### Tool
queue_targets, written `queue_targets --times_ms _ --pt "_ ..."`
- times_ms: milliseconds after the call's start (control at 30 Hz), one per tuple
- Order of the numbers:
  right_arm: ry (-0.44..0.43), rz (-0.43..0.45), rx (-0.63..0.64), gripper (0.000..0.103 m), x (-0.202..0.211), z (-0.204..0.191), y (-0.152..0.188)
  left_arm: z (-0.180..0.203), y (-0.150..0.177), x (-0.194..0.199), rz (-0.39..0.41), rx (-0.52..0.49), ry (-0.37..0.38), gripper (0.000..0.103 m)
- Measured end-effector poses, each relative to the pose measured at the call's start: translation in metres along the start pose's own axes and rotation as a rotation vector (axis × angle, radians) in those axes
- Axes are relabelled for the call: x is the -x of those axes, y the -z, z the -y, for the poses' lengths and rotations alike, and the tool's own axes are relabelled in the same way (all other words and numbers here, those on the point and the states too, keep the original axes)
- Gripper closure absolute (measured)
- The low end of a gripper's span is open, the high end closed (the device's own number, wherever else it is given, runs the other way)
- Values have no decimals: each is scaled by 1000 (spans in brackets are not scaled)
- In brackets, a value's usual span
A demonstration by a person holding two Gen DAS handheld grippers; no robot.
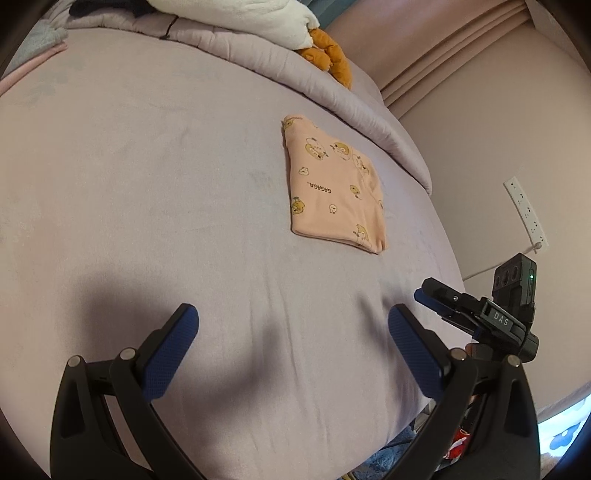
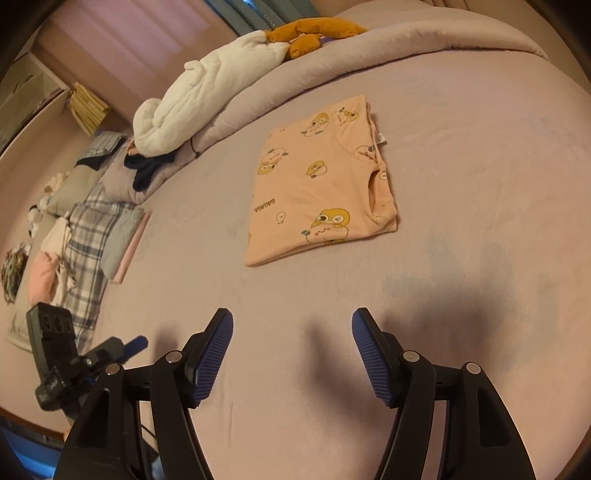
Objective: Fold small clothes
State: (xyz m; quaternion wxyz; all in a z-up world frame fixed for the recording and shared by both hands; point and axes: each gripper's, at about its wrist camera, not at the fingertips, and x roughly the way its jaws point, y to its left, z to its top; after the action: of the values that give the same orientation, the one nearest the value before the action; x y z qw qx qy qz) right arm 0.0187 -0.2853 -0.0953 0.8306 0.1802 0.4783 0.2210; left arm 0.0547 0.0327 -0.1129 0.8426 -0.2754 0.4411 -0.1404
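A small peach garment (image 1: 332, 184) with cartoon prints lies folded into a flat rectangle on the lilac bed sheet (image 1: 147, 184). It also shows in the right wrist view (image 2: 321, 181). My left gripper (image 1: 293, 321) is open and empty, hovering over the sheet well short of the garment. My right gripper (image 2: 291, 326) is open and empty, also short of the garment. The right gripper shows at the right edge of the left wrist view (image 1: 421, 291). The left gripper shows at the lower left of the right wrist view (image 2: 140, 341), seen from the side.
A rolled lilac duvet (image 2: 332, 51) runs behind the garment, with a white plush (image 2: 207, 88) and an orange plush (image 2: 314, 33) on it. Folded clothes and pillows (image 2: 92, 229) lie at the left. A white power strip (image 1: 524, 214) lies on the floor beside the bed.
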Motion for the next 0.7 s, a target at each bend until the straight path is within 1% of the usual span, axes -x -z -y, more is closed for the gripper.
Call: queue_targets --times_ms 333,400,567,700 --pt "6 -10 -19 36 -6 6 -7 -6 -3 -11 -35 16 16 0" --pt "7 -10 -26 36 -7 8 -8 -8 -5 -12 -28 28 31 0" --pt "5 -9 -55 36 -9 15 -12 -20 -13 -12 10 119 123 0" --pt "-24 -4 -103 36 -11 23 -16 -21 -19 -12 43 132 136 0"
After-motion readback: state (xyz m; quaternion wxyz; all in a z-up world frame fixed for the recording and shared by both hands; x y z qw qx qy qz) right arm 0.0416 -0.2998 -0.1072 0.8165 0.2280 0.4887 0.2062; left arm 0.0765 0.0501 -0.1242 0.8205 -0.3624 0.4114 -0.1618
